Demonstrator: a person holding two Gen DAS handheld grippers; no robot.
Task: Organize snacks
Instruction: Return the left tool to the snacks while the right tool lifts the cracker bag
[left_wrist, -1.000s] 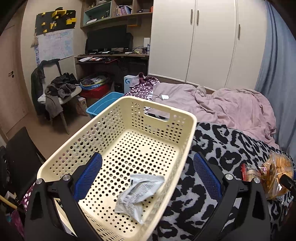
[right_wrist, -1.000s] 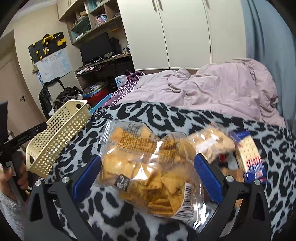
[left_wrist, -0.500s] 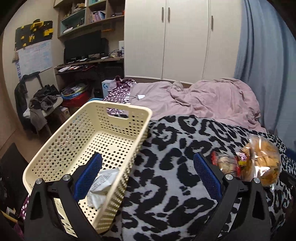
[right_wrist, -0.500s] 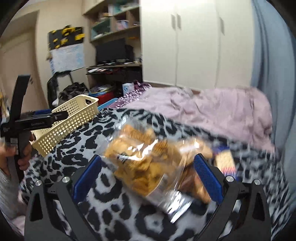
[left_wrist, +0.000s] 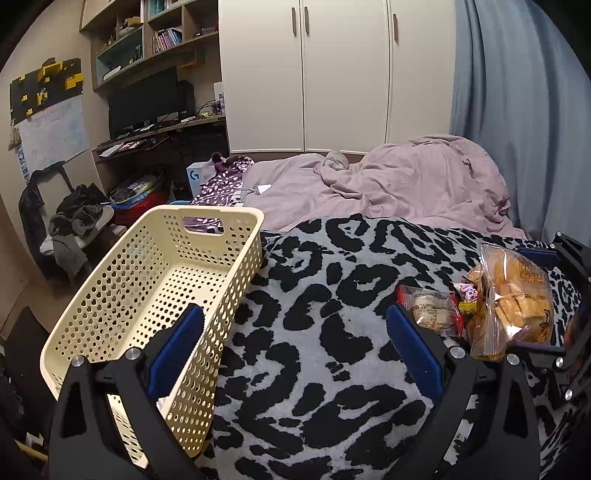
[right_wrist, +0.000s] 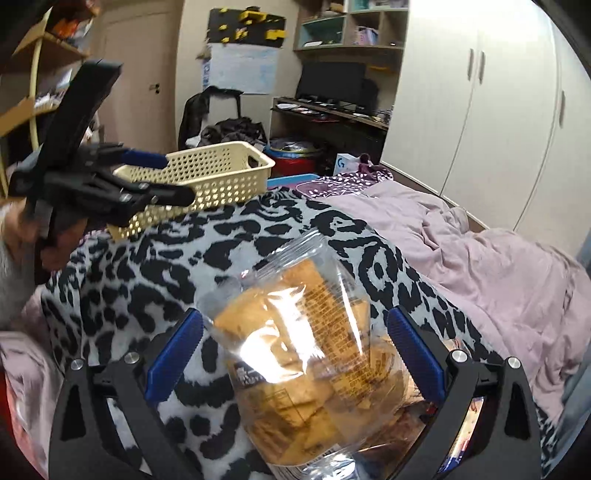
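Note:
A clear bag of orange crackers (right_wrist: 306, 354) fills the gap between my right gripper's (right_wrist: 295, 332) wide-set fingers. It is tilted up off the leopard blanket (right_wrist: 155, 273), and the gripper is shut on it. The left wrist view shows the same bag (left_wrist: 513, 299) upright at the right edge. A red packet (left_wrist: 430, 310) and small wrappers (left_wrist: 467, 295) lie beside it. The cream perforated basket (left_wrist: 236, 258) sits at the blanket's left edge. My left gripper (left_wrist: 295, 332) is open and holds nothing; its left finger is over the basket's near corner. From the right wrist it appears as the left gripper (right_wrist: 122, 184) beside the basket (right_wrist: 221, 173).
A rumpled pink duvet (left_wrist: 406, 177) covers the bed beyond the blanket. White wardrobe doors (left_wrist: 332, 74) and a blue curtain (left_wrist: 517, 110) stand behind. A desk with a monitor (left_wrist: 147, 99), a chair with clothes (left_wrist: 74, 218) and floor clutter lie to the left. A hand (right_wrist: 55, 243) holds the left gripper.
My left gripper has swung right, from over the basket's inside to over the blanket. My right gripper has turned left toward the basket, and the cracker bag has risen with it.

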